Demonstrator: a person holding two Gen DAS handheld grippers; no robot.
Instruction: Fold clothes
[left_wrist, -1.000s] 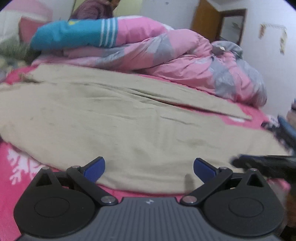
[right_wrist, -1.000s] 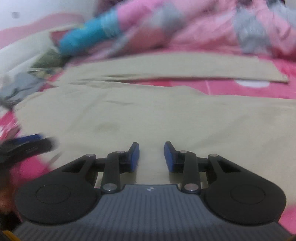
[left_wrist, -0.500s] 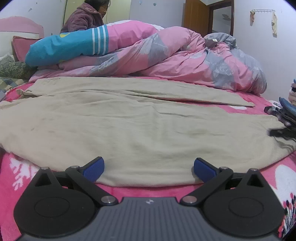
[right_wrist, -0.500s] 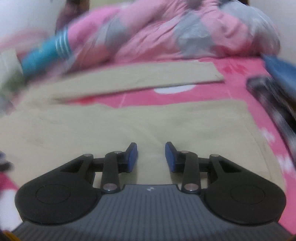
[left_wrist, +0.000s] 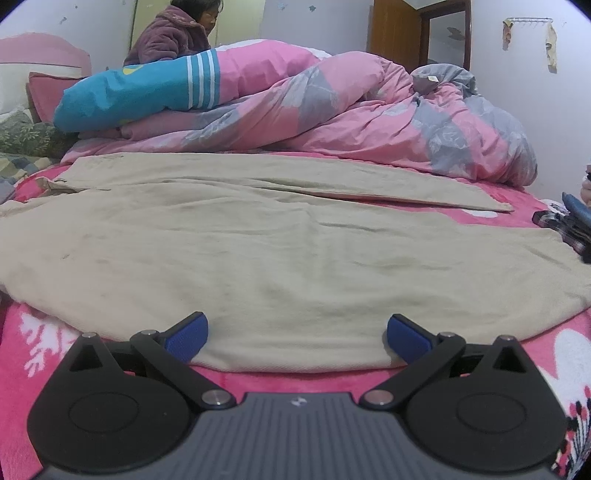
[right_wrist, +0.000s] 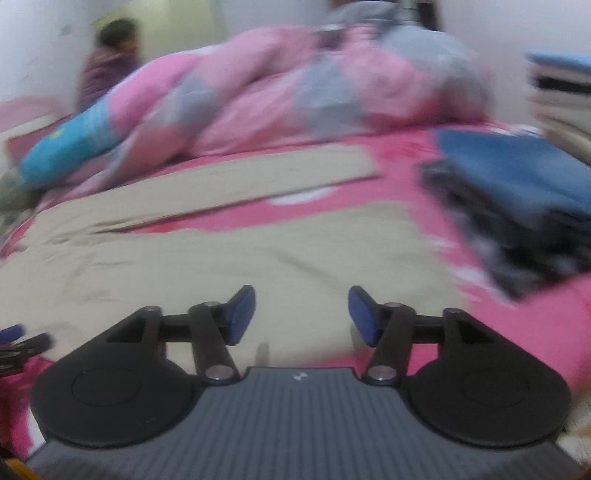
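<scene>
Beige trousers (left_wrist: 280, 236) lie spread flat across the pink bedcover (left_wrist: 33, 332), one leg (left_wrist: 295, 177) angled away toward the heaped pink and grey quilt (left_wrist: 369, 110); no fold is yet visible in them, so the folding of this garment appears barely begun. Left gripper (left_wrist: 295, 334) hangs at the near hem with its jaws wide apart, the blue pads (left_wrist: 186, 336) either side of the cloth edge and pressing on nothing. Right gripper (right_wrist: 301, 314), seen in a blurred view, sits over the trousers near their right-hand end; its jaws have just been opening and stand released, with nothing clamped between them. Stacked folded clothes (right_wrist: 517, 199), blue on top, rest at the right of the bed, suggesting earlier garments are finished. Remaining, by judgement: grasp the hem, bring leg over leg, then fold lengthwise and stack.
</scene>
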